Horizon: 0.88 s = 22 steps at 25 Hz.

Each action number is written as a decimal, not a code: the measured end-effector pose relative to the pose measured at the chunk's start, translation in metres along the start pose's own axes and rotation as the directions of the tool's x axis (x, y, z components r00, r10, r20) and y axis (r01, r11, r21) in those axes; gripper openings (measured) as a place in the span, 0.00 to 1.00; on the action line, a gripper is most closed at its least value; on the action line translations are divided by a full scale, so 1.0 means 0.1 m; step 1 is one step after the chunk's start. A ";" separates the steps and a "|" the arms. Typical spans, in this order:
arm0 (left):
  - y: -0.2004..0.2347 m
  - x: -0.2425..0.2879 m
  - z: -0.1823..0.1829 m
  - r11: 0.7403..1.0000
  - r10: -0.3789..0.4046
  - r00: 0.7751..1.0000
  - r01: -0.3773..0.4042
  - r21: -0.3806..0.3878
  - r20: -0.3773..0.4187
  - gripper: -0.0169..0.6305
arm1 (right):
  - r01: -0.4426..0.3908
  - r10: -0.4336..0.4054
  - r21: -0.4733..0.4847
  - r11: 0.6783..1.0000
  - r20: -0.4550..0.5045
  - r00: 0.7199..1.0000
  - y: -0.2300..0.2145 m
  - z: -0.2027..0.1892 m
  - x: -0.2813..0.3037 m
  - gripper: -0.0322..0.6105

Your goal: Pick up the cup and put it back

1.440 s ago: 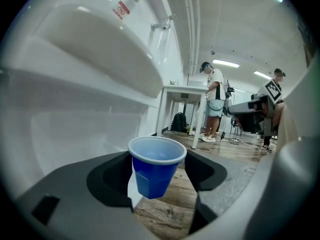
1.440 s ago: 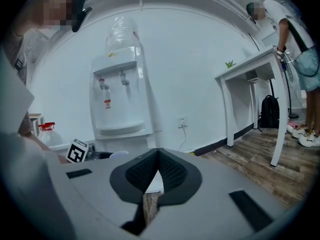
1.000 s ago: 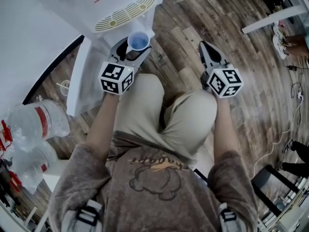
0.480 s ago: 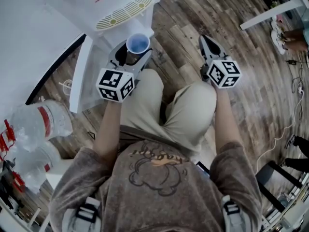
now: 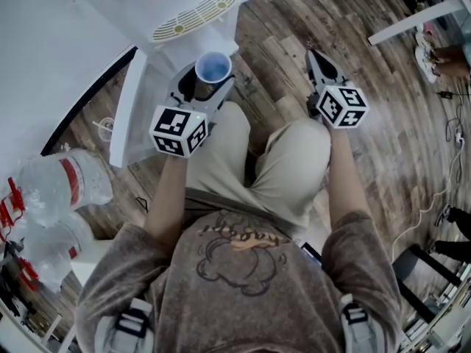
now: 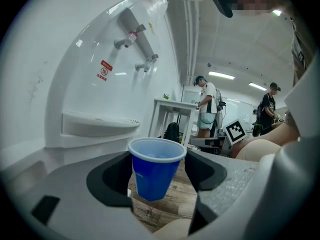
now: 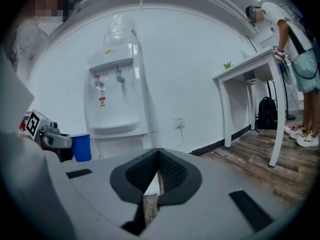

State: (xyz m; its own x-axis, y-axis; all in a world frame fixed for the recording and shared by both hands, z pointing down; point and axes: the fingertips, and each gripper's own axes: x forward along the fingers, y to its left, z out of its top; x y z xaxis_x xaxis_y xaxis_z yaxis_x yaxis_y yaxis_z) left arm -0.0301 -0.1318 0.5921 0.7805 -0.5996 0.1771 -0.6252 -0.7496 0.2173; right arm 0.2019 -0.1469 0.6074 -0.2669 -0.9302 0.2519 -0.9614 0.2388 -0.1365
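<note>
- Jaws of the left gripper [image 5: 206, 85] are pinching the blue cup [image 6: 155, 169] by its sides, one dark pad on each side.
- The cup is hanging roughly upright, mouth up, clear of the wooden floor [image 5: 353, 43] that is showing under it.
- It is sitting just in front of the white water dispenser [image 6: 95, 89], near the slotted drip tray [image 5: 195, 17] and not touching it.
- The right gripper [image 7: 158, 156] is hovering well apart to the right, over the floor, with its jaws pressed together and gripping nothing.
- Both grippers are pointing away from the person, toward the dispenser and the white wall.
- Large clear water bottles [image 5: 62, 186] are lying on the floor to the person's left.
</note>
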 end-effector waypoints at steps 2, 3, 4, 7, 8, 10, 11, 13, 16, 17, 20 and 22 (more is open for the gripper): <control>0.02 -0.01 -0.01 1.000 0.000 1.000 0.000 -0.001 -0.001 0.53 | -0.006 0.006 0.002 1.000 -0.001 1.000 0.03 0.00 0.01 0.05; 0.02 -0.01 -0.01 1.000 -0.002 1.000 0.002 -0.002 -0.001 0.53 | -0.007 0.007 0.003 1.000 0.000 1.000 0.04 0.00 0.01 0.05; 0.03 -0.01 -0.01 1.000 -0.003 1.000 0.003 -0.004 0.000 0.53 | -0.005 0.005 0.004 1.000 0.001 1.000 0.04 0.00 0.01 0.05; 0.02 0.00 -0.01 1.000 -0.007 1.000 0.007 -0.008 0.004 0.53 | 0.004 -0.004 0.013 1.000 0.006 1.000 0.02 0.00 -0.01 0.05; 0.01 0.00 -0.01 1.000 -0.010 1.000 0.010 -0.007 0.005 0.53 | 0.006 -0.006 0.016 1.000 0.008 1.000 0.02 0.00 -0.02 0.05; -0.01 0.01 -0.01 1.000 -0.017 1.000 0.017 -0.005 0.006 0.53 | 0.005 -0.005 0.016 1.000 0.006 1.000 0.04 0.00 -0.02 0.05; -0.02 0.01 -0.01 1.000 -0.018 1.000 0.018 -0.004 0.006 0.53 | 0.001 -0.001 0.013 1.000 0.005 1.000 0.05 0.00 -0.02 0.05; -0.01 0.02 -0.02 1.000 -0.017 1.000 0.017 -0.004 0.004 0.53 | -0.005 0.005 0.009 1.000 0.001 1.000 0.07 0.00 -0.01 0.05; 0.02 0.03 -0.06 1.000 -0.010 1.000 0.010 -0.010 0.002 0.53 | 0.001 -0.001 0.015 1.000 0.003 1.000 0.04 0.01 -0.03 0.05; 0.03 0.04 -0.07 1.000 -0.007 1.000 0.007 -0.014 0.002 0.53 | 0.004 -0.004 0.016 1.000 0.005 1.000 0.03 0.02 -0.04 0.05; 0.08 0.05 -0.11 0.999 0.002 1.000 -0.002 -0.036 0.007 0.53 | 0.004 -0.005 0.015 1.000 0.011 1.000 0.03 0.03 -0.05 0.05; 0.13 0.06 -0.13 0.999 0.013 1.000 -0.013 -0.039 0.013 0.53 | 0.001 -0.001 0.015 1.000 0.011 1.000 0.04 0.03 -0.05 0.05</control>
State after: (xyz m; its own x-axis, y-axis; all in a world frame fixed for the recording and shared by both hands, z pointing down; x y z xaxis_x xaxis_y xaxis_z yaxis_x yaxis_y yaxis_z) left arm -0.0336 -0.1417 0.6083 0.7720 -0.6132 0.1676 -0.6349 -0.7304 0.2519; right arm 0.1997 -0.1421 0.6030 -0.2651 -0.9336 0.2413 -0.9606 0.2338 -0.1505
